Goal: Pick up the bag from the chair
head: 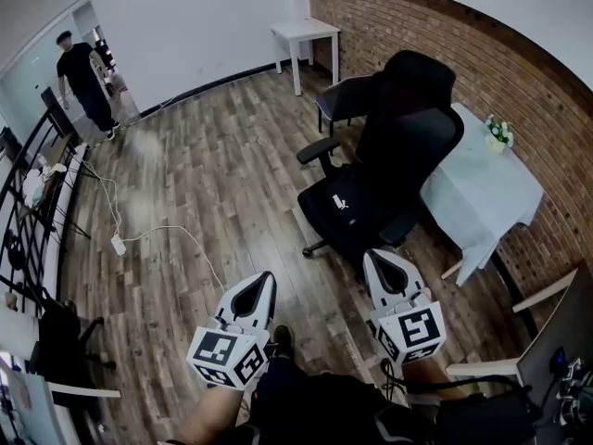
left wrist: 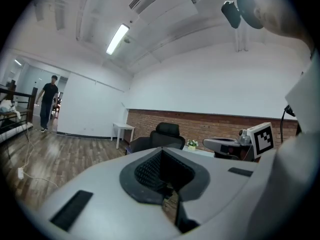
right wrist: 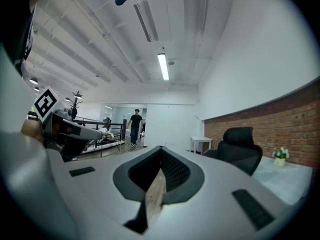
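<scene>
A black office chair [head: 398, 156] stands ahead and to the right of me on the wood floor. Its seat [head: 347, 207] is dark, with a small white tag [head: 340, 201] on it. I cannot tell a bag apart from the black seat. My left gripper [head: 262, 284] and right gripper [head: 378, 265] are held low in front of me, side by side, well short of the chair. Both are shut with nothing between the jaws. The chair shows beyond the jaws in the left gripper view [left wrist: 166, 134] and at the right in the right gripper view [right wrist: 242, 146].
A table with a pale cloth [head: 482, 193] and a small flower pot [head: 498, 133] stands right of the chair, against the brick wall. Behind it are a second dark chair [head: 341, 100] and a white table [head: 306, 31]. A person [head: 85, 80] walks at the far left. A cable with a power strip [head: 119, 244] lies on the floor.
</scene>
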A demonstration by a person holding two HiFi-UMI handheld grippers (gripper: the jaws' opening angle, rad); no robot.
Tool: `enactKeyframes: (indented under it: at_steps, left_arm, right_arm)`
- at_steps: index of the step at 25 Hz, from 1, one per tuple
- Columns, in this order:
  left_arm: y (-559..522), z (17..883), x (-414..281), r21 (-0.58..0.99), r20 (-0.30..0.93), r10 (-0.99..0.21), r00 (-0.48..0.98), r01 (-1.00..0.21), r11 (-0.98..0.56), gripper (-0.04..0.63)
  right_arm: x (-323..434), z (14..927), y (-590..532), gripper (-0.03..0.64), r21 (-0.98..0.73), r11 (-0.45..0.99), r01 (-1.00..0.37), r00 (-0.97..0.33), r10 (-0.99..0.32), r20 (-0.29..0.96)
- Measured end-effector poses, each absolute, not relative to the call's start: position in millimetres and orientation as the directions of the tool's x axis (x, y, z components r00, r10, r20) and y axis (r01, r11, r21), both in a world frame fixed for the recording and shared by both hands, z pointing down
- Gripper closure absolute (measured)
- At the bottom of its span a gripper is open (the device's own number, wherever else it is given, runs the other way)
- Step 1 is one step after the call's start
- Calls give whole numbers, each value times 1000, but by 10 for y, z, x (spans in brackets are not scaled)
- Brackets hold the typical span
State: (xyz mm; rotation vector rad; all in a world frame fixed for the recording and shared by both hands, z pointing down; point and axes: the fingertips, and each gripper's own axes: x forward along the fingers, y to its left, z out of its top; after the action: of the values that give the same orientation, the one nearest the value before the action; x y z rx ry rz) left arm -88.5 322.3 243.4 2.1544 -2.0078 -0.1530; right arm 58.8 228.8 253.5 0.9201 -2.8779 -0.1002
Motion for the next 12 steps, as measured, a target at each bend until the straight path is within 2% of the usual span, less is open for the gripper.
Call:
enactKeyframes:
  at_steps: [12]
  left_arm:
    - [2286,2522,-1519,219,55,-977,206,-957,-189,594]
  right_arm:
    - [124,2597,1558,604,100,730,-676,-719,-684,127]
